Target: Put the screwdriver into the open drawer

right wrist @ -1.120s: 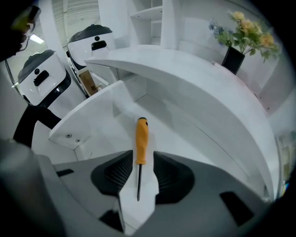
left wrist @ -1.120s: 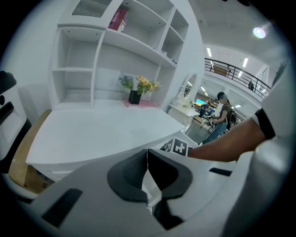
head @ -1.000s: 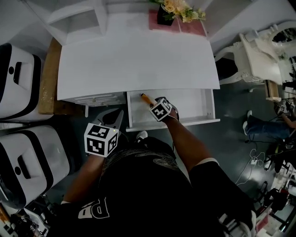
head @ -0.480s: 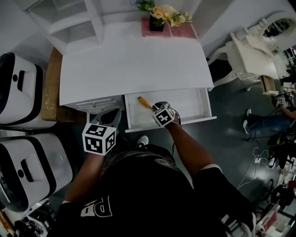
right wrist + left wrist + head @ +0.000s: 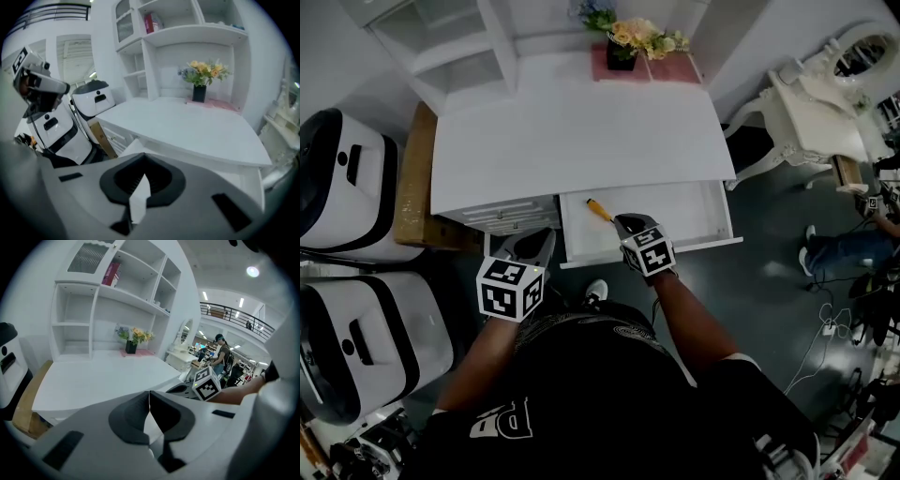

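Orange-handled screwdriver (image 5: pixel 599 210) inside open drawer (image 5: pixel 694 208)

Only one bit of lettering to read: large white capitals, seemingly "PA", on the left shoulder of the black shirt (image 5: pixel 500 419), creased and cut short. No letters or digits in the black-and-white square patterns on the marker cube (image 5: pixel 510 288) of the left gripper (image 5: pixel 532 246), nor on the marker cube (image 5: pixel 649 253) of the right gripper (image 5: pixel 628 223). Cannot read the spine of the red book (image 5: pixel 111 274): too small.
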The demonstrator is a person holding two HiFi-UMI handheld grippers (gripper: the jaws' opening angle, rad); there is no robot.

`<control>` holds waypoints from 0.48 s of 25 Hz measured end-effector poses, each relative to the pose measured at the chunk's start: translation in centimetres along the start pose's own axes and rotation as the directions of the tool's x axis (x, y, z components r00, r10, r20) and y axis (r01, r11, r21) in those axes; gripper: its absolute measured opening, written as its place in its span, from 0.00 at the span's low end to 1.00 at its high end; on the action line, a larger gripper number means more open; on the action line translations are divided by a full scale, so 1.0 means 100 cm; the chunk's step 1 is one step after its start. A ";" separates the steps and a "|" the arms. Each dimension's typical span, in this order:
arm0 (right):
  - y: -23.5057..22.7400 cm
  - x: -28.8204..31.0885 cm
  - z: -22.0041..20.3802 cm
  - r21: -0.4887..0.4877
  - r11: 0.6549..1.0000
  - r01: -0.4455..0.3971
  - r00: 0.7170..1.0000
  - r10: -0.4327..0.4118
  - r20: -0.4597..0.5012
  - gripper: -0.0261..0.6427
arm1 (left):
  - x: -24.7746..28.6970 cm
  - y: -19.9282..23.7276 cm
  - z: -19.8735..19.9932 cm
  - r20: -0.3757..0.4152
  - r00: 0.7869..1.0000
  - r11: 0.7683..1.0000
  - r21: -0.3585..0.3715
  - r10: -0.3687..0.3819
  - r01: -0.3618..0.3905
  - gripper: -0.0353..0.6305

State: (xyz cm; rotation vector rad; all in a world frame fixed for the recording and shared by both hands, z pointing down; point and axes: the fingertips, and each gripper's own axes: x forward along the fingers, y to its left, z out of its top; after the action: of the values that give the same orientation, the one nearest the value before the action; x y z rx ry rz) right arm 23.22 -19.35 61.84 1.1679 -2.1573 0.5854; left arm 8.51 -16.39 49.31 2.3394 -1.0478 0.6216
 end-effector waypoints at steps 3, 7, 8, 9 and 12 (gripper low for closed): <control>0.012 -0.027 0.020 0.122 0.991 -0.051 0.993 0.037 0.114 0.05 | -0.008 0.001 0.005 0.010 1.000 1.000 0.015 -0.010 0.010 0.08; 0.020 -0.057 0.044 0.282 0.951 -0.127 0.966 0.055 0.251 0.05 | -0.012 0.011 0.022 0.051 0.998 0.999 0.035 -0.029 0.028 0.08; 0.021 -0.063 0.048 0.321 0.936 -0.146 0.959 0.054 0.279 0.05 | -0.013 0.013 0.026 0.061 0.997 0.999 0.041 -0.038 0.036 0.08; 0.023 -0.068 0.051 0.352 0.922 -0.158 0.952 0.048 0.302 0.05 | -0.013 0.013 0.030 0.069 0.996 0.998 0.049 -0.051 0.048 0.08; 0.030 -0.084 0.061 0.397 0.906 -0.144 0.938 -0.003 0.347 0.05 | -0.013 0.010 0.039 0.071 0.991 0.991 0.083 -0.113 0.107 0.08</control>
State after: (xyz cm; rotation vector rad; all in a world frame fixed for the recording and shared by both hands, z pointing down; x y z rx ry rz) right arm 22.38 -16.78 51.38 1.5134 -2.4496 0.9787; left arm 7.71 -18.61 45.84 2.4877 -0.9338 0.5455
